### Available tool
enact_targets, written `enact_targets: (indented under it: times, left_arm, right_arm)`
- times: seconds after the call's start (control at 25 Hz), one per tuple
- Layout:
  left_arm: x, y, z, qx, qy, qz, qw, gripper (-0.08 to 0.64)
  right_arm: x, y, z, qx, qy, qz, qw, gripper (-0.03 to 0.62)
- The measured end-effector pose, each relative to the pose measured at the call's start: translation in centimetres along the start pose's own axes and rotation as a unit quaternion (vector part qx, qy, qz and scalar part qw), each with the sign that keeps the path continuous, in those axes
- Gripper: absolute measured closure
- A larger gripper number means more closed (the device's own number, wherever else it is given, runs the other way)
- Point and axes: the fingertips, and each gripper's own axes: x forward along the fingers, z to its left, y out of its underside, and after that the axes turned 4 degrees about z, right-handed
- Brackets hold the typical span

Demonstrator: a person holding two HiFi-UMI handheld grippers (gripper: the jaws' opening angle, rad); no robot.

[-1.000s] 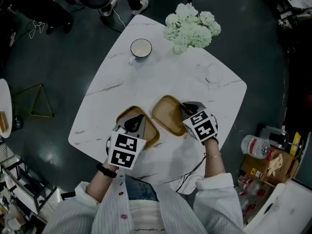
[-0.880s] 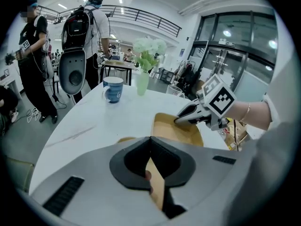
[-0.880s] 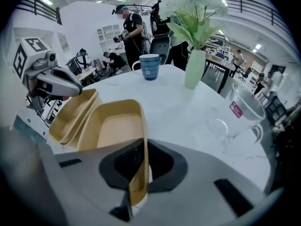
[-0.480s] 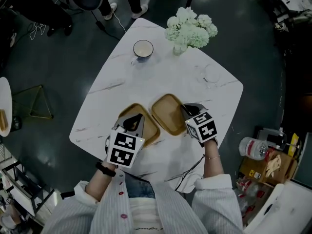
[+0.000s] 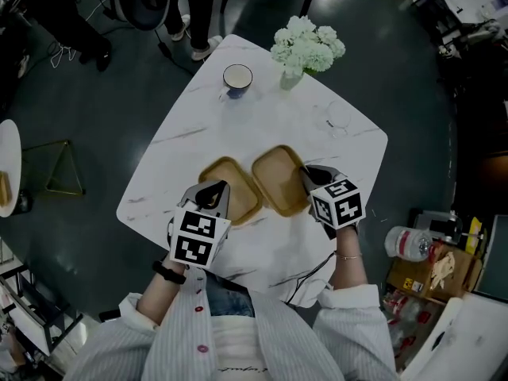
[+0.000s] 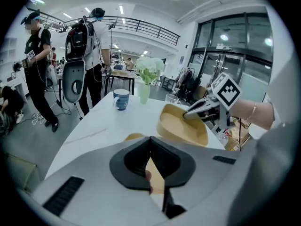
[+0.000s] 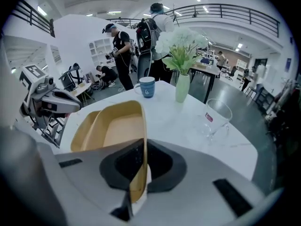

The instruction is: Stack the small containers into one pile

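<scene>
Two empty tan plastic trays: right tray has risen, tilted, rim clamped in right gripper; left gripper pinches left tray edge.

You're in a pale striped shirt with dark red buttons, a black watch and a thin bracelet. Your left tongs and right tongs are dark grey, each with a black-and-white marker cube.

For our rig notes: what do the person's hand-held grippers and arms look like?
The left hand-held gripper and right hand-held gripper are grey and black, each carrying a white cube of black square markers. Black cable by the right arm. Pale striped sleeves; dark wristband left, thin bracelet right.
</scene>
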Motion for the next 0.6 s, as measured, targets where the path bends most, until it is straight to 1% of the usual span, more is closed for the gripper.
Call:
enact_targets:
  times: [0.12,0.28,0.6]
  left_arm:
    - [-1.2,0.5,0.2,-0.003,-0.005,-0.008,0.9999,0.543]
    - [-2.7,1.5,0.3,-0.007,-0.013,-0.013,0.9998,0.543]
    - [-4.7,2.6,1.8,-0.021,-0.030,-0.031,0.9988,0.543]
  right_arm:
    - [-1.2,-0.6,0.9,0.010,0.000,-0.014,1.000,0.577]
    - [-1.8,-1.5,3.3,0.021,-0.012,-0.032,0.999,0.577]
    - [-0.4,-2.8,8.3,0.028,-0.048,-0.044,0.998,0.575]
